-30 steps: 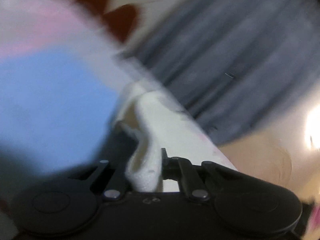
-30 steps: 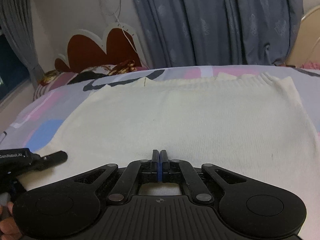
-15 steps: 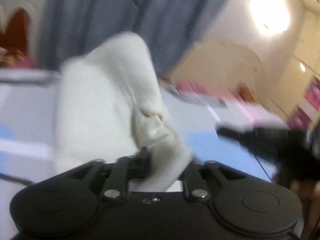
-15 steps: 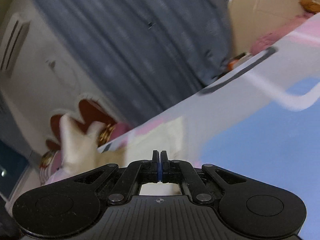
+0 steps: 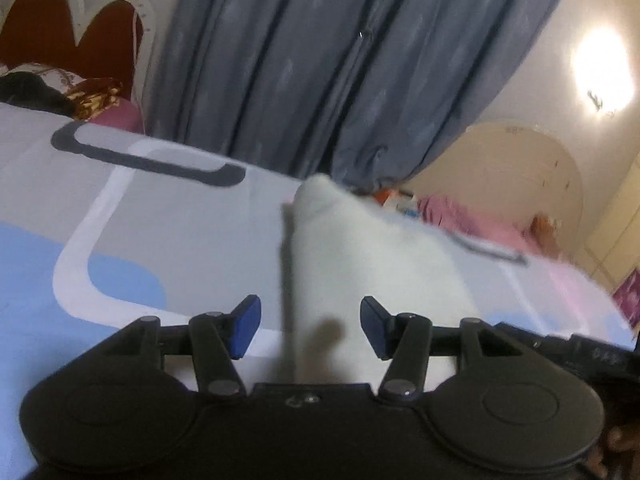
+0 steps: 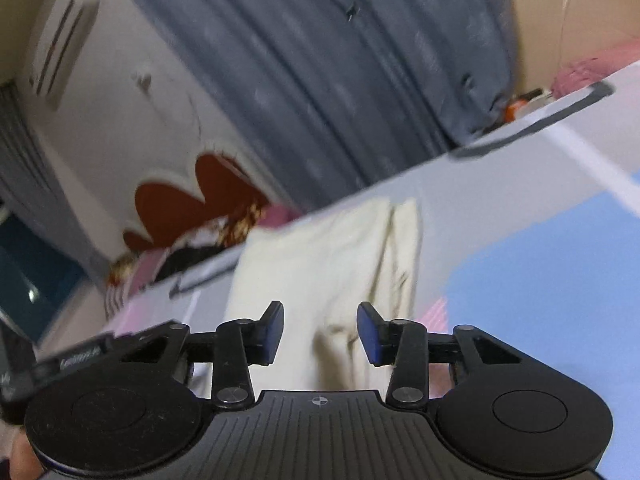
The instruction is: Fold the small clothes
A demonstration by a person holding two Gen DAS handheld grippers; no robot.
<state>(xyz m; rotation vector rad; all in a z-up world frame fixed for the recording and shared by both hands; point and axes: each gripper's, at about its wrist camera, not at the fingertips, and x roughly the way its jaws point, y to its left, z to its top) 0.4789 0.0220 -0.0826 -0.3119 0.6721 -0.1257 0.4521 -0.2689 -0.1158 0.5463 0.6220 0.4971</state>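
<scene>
Cream knit top [image 6: 320, 264], both hand-held grippers open

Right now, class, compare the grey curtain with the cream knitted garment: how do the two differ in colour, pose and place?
The curtain is blue-grey, while the cream knitted garment is pale.
The curtain hangs in long vertical pleats; the garment is folded into a narrow strip.
The curtain stands behind the bed; the garment lies on the patterned bedsheet, in front of both open grippers.
Both are soft cloth.
</scene>
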